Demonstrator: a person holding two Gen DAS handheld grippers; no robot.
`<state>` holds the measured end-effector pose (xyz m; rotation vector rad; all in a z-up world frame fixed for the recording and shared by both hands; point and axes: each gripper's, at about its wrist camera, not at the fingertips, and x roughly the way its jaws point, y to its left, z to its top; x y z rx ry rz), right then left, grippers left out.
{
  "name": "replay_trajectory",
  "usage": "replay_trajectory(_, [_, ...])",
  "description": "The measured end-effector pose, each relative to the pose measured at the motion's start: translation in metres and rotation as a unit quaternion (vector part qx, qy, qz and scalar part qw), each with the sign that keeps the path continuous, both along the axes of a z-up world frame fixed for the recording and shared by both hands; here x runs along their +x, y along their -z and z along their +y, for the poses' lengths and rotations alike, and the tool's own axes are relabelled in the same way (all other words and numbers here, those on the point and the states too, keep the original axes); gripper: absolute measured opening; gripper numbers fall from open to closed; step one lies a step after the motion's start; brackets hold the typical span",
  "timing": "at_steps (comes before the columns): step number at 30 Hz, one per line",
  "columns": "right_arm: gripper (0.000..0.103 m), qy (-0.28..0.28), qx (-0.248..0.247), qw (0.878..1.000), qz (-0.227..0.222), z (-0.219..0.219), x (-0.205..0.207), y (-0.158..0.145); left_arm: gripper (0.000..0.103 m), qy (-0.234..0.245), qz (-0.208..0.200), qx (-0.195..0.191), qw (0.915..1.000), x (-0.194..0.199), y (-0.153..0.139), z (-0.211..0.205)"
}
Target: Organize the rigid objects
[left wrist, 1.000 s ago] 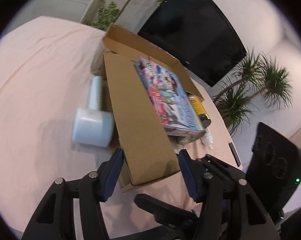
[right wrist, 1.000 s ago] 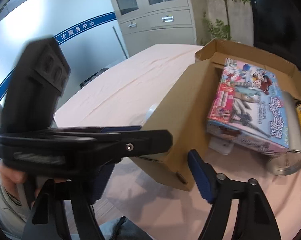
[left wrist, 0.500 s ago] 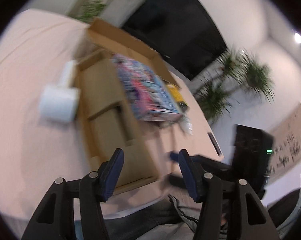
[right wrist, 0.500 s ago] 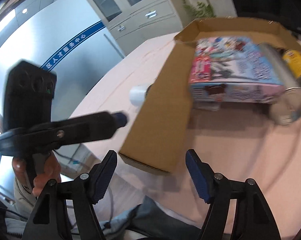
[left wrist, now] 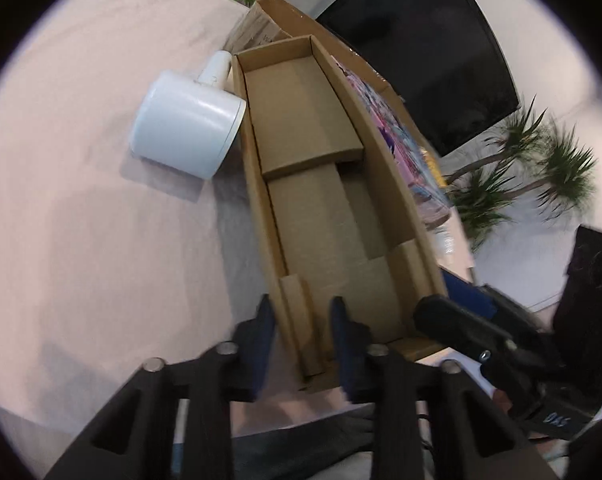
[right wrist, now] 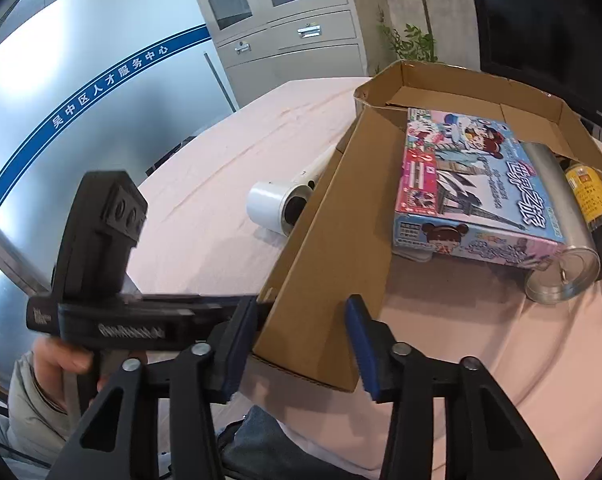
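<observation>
The left gripper (left wrist: 303,332) is at the near end of the brown cardboard box (left wrist: 325,216). Its two blue fingers (left wrist: 263,328) sit on either side of the box's near corner wall. They look partly closed around it, but I cannot tell if they truly pinch it.

The right gripper (right wrist: 301,344) is spread open. The near corner of the box (right wrist: 329,280) sits between its blue fingers (right wrist: 359,344). I cannot tell if they touch the cardboard.

In the right wrist view the left gripper (right wrist: 257,304) comes in from 9 o'clock. White letters run along its black body, but they are too blurry to read.

The box stands tilted up on the pink tablecloth (left wrist: 101,240). A white mallet (left wrist: 187,136) lies right beside the box at 10 o'clock. In the right view the white mallet (right wrist: 279,204) is tucked behind the box wall.

On the other side of the box, at 1 o'clock, lies a colorful toy box (right wrist: 473,188) with cartoon kids, a tower and big Chinese letters. A silver can (right wrist: 559,240) lies touching its right side. Next to that is a dark bottle (right wrist: 593,208) with a yellow label.

Far back at 10 o'clock, a blue stripe on the wall (right wrist: 113,84) reads 吴中区人才服务中心. A gray cabinet (right wrist: 289,20) stands at 12 o'clock.
</observation>
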<state>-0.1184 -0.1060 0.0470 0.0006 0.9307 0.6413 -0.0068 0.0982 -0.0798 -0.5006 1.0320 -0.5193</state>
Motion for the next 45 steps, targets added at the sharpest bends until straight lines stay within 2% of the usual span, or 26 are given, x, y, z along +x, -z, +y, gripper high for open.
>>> replay_trajectory(2, [0.039, 0.011, -0.030, 0.999, -0.007, 0.003, -0.004, 0.002, 0.018, -0.007, -0.023, 0.018, 0.9995, -0.009, -0.011, 0.000])
replay_trajectory(3, [0.039, 0.015, -0.051, 0.999, -0.004, 0.006, -0.003, 0.007, 0.018, -0.012, -0.038, 0.043, 0.9983, -0.014, -0.018, -0.001])
replay_trajectory(4, [0.039, 0.016, -0.053, 0.998, 0.004, 0.008, -0.001, 0.012, 0.018, -0.019, -0.049, 0.063, 0.9966, -0.020, -0.025, -0.002])
replay_trajectory(6, [0.034, 0.019, -0.039, 0.999, 0.026, 0.009, 0.001, 0.022, 0.017, -0.034, -0.068, 0.075, 0.9943, -0.029, -0.038, 0.004])
replay_trajectory(7, [0.032, 0.019, -0.040, 0.999, 0.020, 0.011, -0.001, 0.020, 0.017, -0.039, -0.076, 0.082, 0.9929, -0.033, -0.044, 0.003])
replay_trajectory(8, [0.024, 0.020, -0.042, 0.999, 0.006, 0.012, -0.004, 0.017, 0.017, -0.046, -0.097, 0.094, 0.9898, -0.040, -0.056, 0.003])
replay_trajectory(9, [0.021, 0.022, -0.041, 0.999, -0.008, 0.012, -0.007, 0.012, 0.017, -0.052, -0.119, 0.105, 0.9860, -0.047, -0.070, 0.002])
replay_trajectory(10, [0.021, 0.022, -0.029, 0.999, -0.016, 0.009, -0.008, 0.006, 0.017, -0.055, -0.134, 0.113, 0.9830, -0.052, -0.080, 0.000])
replay_trajectory(13, [0.021, 0.027, -0.005, 0.999, -0.047, 0.006, -0.007, -0.023, 0.017, -0.057, -0.206, 0.146, 0.9659, -0.056, -0.130, -0.008])
replay_trajectory(15, [0.021, 0.037, 0.016, 0.997, -0.072, 0.000, 0.004, -0.048, 0.016, -0.045, -0.255, 0.155, 0.9533, -0.040, -0.173, -0.016])
replay_trajectory(18, [0.020, 0.052, 0.059, 0.992, -0.097, -0.017, 0.046, -0.097, 0.015, -0.032, -0.300, 0.175, 0.9371, -0.003, -0.222, -0.028])
replay_trajectory(21, [0.019, 0.072, 0.067, 0.987, -0.128, -0.027, 0.095, -0.135, 0.015, -0.021, -0.311, 0.182, 0.9327, 0.045, -0.251, -0.046])
replay_trajectory(24, [0.018, 0.085, 0.074, 0.986, -0.120, -0.037, 0.159, -0.158, 0.015, -0.012, -0.309, 0.190, 0.9320, 0.103, -0.266, -0.048])
replay_trajectory(27, [0.018, 0.090, 0.073, 0.989, -0.089, -0.042, 0.225, -0.157, 0.015, -0.002, -0.286, 0.195, 0.9381, 0.156, -0.259, -0.054])
replay_trajectory(30, [0.018, 0.091, 0.066, 0.993, -0.045, -0.040, 0.279, -0.141, 0.014, 0.004, -0.236, 0.183, 0.9543, 0.207, -0.232, -0.044])
replay_trajectory(32, [0.018, 0.090, 0.063, 0.994, -0.003, -0.035, 0.323, -0.117, 0.014, 0.004, -0.197, 0.180, 0.9637, 0.237, -0.204, -0.037])
replay_trajectory(37, [0.018, 0.099, 0.044, 0.988, 0.106, -0.021, 0.405, -0.043, 0.014, 0.010, -0.097, 0.184, 0.9780, 0.290, -0.122, -0.030])
replay_trajectory(41, [0.018, 0.106, 0.029, 0.980, 0.167, -0.015, 0.435, 0.009, 0.013, 0.008, -0.043, 0.182, 0.9823, 0.311, -0.080, -0.023])
replay_trajectory(45, [0.018, 0.097, 0.014, 0.977, 0.189, -0.002, 0.437, 0.030, 0.012, -0.004, -0.033, 0.186, 0.9820, 0.311, -0.071, -0.013])
